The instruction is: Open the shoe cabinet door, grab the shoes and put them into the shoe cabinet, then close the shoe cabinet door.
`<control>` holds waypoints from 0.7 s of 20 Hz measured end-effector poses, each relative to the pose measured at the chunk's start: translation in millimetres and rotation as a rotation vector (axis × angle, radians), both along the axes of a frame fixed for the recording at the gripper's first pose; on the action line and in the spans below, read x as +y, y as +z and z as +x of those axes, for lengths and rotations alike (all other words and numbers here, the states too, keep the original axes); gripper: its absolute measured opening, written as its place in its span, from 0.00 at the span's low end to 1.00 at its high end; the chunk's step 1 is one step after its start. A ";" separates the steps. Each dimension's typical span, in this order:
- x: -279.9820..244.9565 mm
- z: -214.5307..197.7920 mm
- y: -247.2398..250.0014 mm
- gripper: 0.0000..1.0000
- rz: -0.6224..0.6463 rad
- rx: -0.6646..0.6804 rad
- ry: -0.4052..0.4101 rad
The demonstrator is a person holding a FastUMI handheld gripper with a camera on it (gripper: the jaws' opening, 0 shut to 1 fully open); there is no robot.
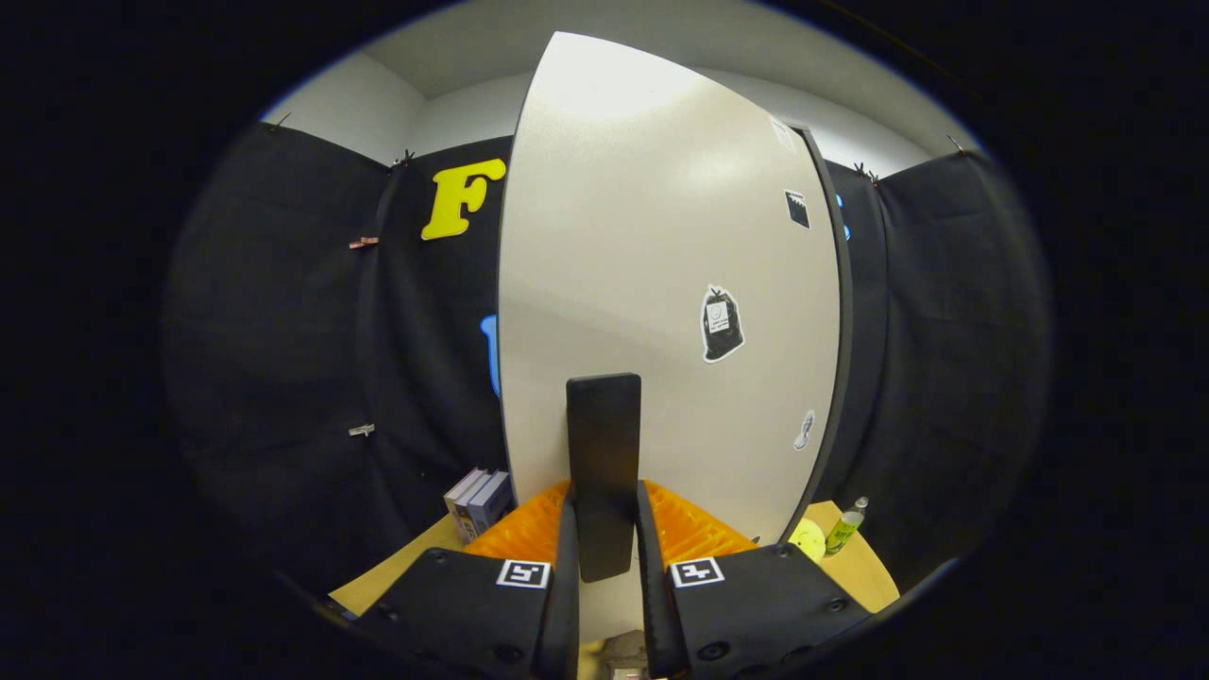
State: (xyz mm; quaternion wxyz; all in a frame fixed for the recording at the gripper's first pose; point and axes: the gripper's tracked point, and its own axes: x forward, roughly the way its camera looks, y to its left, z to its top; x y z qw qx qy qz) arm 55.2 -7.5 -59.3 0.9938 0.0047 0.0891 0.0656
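Gripper point(604, 529) fingers were narrow, clamped on the black door handle point(604, 453) of the white shoe cabinet door point(661, 283), prob. to swing it. Couldn't tell if opening or closing. Books point(480, 501) & bottle point(843, 529) stood on the tabletop point(864, 567) beyond.

The gripper point(604, 557) has two dark housings with round screws, each bearing what looks like a square black-and-white marker.

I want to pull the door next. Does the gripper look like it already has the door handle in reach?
Probably yes. The gripper sits right at the cabinet door, with the dark handle between its fingers. They look closed on both its sides, and nothing is in the way.
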 end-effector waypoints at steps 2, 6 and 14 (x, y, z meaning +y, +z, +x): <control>-11.2 -9.7 2.0 0.31 0.009 -0.003 0.007; -32.0 -26.9 4.4 0.31 0.023 -0.002 0.017; -71.7 -50.3 9.4 0.31 0.025 -0.013 0.015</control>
